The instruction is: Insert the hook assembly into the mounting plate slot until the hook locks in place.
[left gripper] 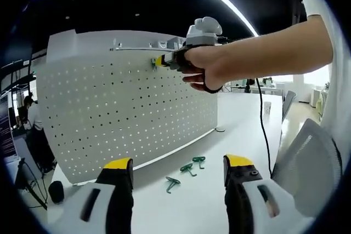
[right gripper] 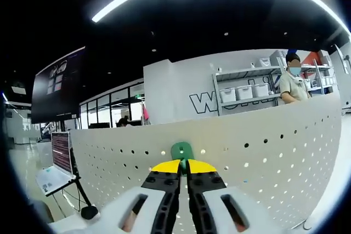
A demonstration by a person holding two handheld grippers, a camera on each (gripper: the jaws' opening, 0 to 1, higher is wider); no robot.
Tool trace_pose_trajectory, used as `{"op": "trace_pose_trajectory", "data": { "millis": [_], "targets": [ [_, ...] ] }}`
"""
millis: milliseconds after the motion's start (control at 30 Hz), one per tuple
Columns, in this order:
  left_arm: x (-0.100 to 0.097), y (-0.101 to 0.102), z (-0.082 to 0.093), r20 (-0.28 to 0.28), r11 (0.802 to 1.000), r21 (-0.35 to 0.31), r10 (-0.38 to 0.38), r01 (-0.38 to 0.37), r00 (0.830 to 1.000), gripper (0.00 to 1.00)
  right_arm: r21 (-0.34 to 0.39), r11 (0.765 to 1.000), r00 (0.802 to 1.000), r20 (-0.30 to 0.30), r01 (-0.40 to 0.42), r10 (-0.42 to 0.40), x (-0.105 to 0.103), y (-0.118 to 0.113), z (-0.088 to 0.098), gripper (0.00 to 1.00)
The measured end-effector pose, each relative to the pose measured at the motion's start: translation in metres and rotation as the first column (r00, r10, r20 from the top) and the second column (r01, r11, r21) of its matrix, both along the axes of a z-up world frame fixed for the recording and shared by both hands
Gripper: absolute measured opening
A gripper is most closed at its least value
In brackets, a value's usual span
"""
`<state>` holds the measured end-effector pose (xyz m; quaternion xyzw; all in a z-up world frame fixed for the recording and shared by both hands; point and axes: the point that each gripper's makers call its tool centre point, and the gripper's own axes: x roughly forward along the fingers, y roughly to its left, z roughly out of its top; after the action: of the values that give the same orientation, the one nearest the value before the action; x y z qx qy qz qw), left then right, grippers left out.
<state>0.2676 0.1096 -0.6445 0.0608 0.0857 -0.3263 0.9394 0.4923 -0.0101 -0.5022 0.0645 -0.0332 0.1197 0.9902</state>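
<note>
Behind everything lies a bright office with a long ceiling light strip, shelving with white bins and a white table (left gripper: 241,130). Standing upright on that table, a white perforated metal pegboard panel (left gripper: 109,113) takes up the left of the left gripper view. At the bottom of that view the left gripper (left gripper: 178,171), black with yellow tips, has its jaws spread wide apart with nothing between them. Just beyond those jaws, three small green plastic hooks (left gripper: 187,172) lie loose on the table near the foot of the panel. Higher and to the right, a person's hand (left gripper: 205,69) carries the right gripper (left gripper: 159,61) against the upper part of the panel, its yellow tip touching the board.

From the right gripper view, that gripper (right gripper: 184,167) has its yellow-tipped jaws pressed together, pinching a green plastic hook assembly (right gripper: 181,149) whose rounded top sits against the perforated panel (right gripper: 263,163) near the upper rows of holes.
</note>
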Motion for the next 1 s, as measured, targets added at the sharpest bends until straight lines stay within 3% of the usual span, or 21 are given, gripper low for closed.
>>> {"op": "trace_pose_trajectory", "data": {
  "millis": [167, 367, 567, 667, 1000],
  "targets": [
    [0.000, 0.001, -0.001, -0.002, 1.000, 0.003, 0.002, -0.002, 1.000, 0.68, 0.017, 1.000, 1.000, 0.002, -0.005, 0.005, 0.000, 0.004, -0.001, 0.02],
    [-0.001, 0.001, -0.002, -0.005, 1.000, 0.003, -0.002, 0.002, 1.000, 0.68, 0.010, 0.999, 0.999, -0.012, 0.040, -0.039, 0.005, 0.006, -0.002, 0.02],
    [-0.001, 0.001, -0.002, -0.011, 1.000, -0.001, -0.001, 0.001, 1.000, 0.67, 0.051, 0.995, 0.996, -0.036, 0.085, -0.083, 0.010, 0.004, -0.004, 0.02],
    [-0.003, -0.001, -0.002, -0.013, 1.000, -0.002, -0.011, 0.011, 1.000, 0.66, 0.014, 0.995, 0.994, -0.041, 0.101, -0.100, 0.010, 0.008, -0.007, 0.03],
    [-0.004, -0.003, -0.004, -0.019, 1.000, 0.004, -0.018, 0.018, 1.000, 0.66, 0.000, 0.992, 0.991, -0.051, 0.126, -0.126, 0.011, 0.006, -0.007, 0.03]
  ]
}}
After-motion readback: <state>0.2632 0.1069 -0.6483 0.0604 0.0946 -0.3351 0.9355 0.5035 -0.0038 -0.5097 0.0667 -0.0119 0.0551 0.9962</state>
